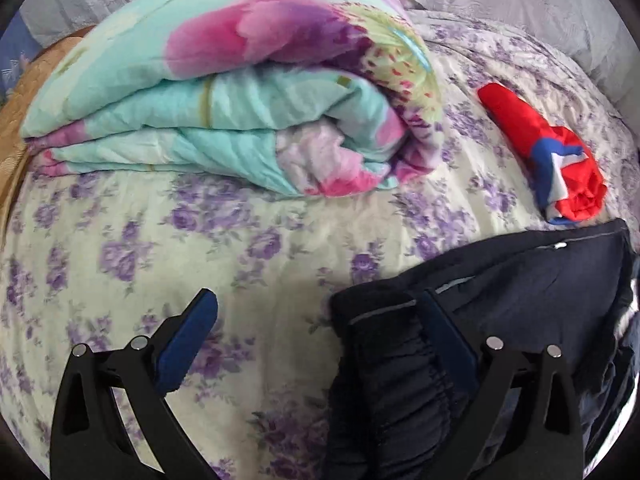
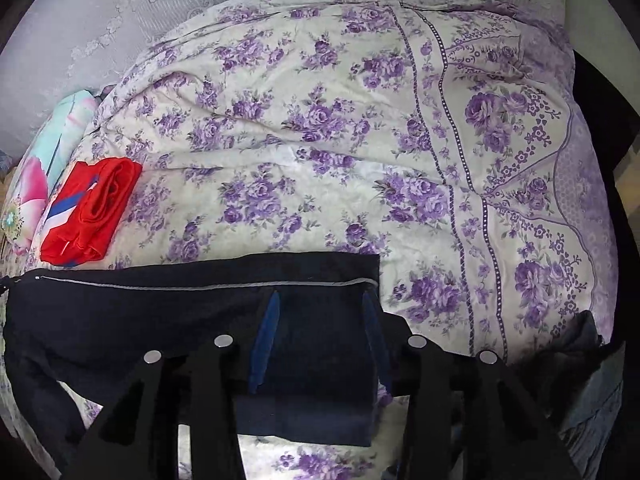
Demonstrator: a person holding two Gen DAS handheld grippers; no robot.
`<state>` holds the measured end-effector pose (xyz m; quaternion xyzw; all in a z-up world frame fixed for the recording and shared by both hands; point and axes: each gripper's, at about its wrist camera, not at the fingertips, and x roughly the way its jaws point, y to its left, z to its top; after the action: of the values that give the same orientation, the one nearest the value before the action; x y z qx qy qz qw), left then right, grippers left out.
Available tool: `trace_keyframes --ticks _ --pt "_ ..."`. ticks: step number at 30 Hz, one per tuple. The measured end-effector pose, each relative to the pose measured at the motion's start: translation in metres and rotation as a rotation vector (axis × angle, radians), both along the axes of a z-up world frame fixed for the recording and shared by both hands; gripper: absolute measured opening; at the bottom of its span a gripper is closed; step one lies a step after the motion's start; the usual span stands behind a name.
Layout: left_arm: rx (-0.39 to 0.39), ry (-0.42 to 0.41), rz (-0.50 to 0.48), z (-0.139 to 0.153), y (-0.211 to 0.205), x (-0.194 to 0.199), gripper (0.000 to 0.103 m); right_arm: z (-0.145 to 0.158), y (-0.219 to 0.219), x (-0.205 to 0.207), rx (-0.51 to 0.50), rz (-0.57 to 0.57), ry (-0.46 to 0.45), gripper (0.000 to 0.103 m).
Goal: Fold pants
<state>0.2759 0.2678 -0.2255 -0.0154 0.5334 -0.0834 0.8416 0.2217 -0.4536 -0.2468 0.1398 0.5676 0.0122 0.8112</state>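
Judged the main risk to be spoiling the fold already made. Found the pants [image 2: 160, 312] lying as a dark, flat band across the near part of the bed [image 2: 320, 140], with the cloth directly between the right fingers [image 2: 262, 348]. Feared a layer catching on a pad while lifting away, and so pulling the upper layer open again.

Saw a second risk at the gathered waistband [image 1: 400, 364], bunched rather than flat. Expected a crooked, thick fold from any grasp taking only part of this bunch. Noted also the soft bed: feared new wrinkles from pressing down, or from dragging the cloth sideways. Noted the red garment [image 1: 552, 152] just beside the far edge of the pants, and the folded quilt [image 1: 224, 100] further away; judged a wide sweep likely to push the red garment out of its place.

Saw the left fingers [image 1: 188, 344] wide apart and clamped on nothing: one over the bare flowered sheet, the other resting against the waistband. Saw the right fingers partly apart, with the pants cloth between them but, as far as visible, not pinched. Could not tell whether the pads were brushing the top layer.
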Motion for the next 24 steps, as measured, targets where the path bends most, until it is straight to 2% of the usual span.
trace_keyframes --ticks 1,3,4,5,9,12,15,17,20,21,23,24 --pt "-0.013 0.019 -0.042 -0.004 -0.006 0.003 0.098 0.002 0.007 -0.001 -0.001 0.000 -0.001 0.043" --pt "0.013 0.026 -0.108 -0.008 -0.020 0.004 0.096 0.005 0.021 -0.002 -0.001 0.014 -0.009 0.043" --pt "0.018 0.027 -0.142 -0.009 -0.028 0.004 0.091 0.007 0.029 -0.001 0.001 0.022 -0.012 0.043" --pt "0.000 0.035 -0.184 -0.009 -0.035 0.004 0.064 0.008 0.036 0.000 0.005 0.030 -0.013 0.043" --pt "0.012 0.025 -0.241 0.000 -0.048 0.000 0.049 0.017 0.071 0.005 0.019 0.091 -0.036 0.043" --pt "0.033 -0.012 -0.230 0.012 -0.048 0.001 0.048 0.024 0.094 0.011 0.040 0.127 -0.064 0.043" --pt "0.063 -0.019 -0.179 0.017 -0.045 0.013 0.048 0.027 0.108 0.019 0.044 0.151 -0.075 0.043" --pt "0.095 -0.049 -0.128 0.023 -0.048 0.023 0.048 0.026 0.110 0.023 0.049 0.151 -0.079 0.043" --pt "0.080 -0.118 -0.033 0.038 -0.045 0.035 0.047 0.027 0.113 0.026 0.057 0.146 -0.084 0.043" --pt "0.113 -0.124 -0.035 0.035 -0.047 0.034 0.048 0.028 0.114 0.026 0.056 0.152 -0.087 0.043" --pt "0.224 -0.043 -0.023 0.005 -0.052 0.035 0.048 0.026 0.113 0.024 0.039 0.164 -0.085 0.043" --pt "0.249 -0.013 -0.016 -0.007 -0.054 0.035 0.049 0.025 0.111 0.023 0.033 0.163 -0.083 0.043"
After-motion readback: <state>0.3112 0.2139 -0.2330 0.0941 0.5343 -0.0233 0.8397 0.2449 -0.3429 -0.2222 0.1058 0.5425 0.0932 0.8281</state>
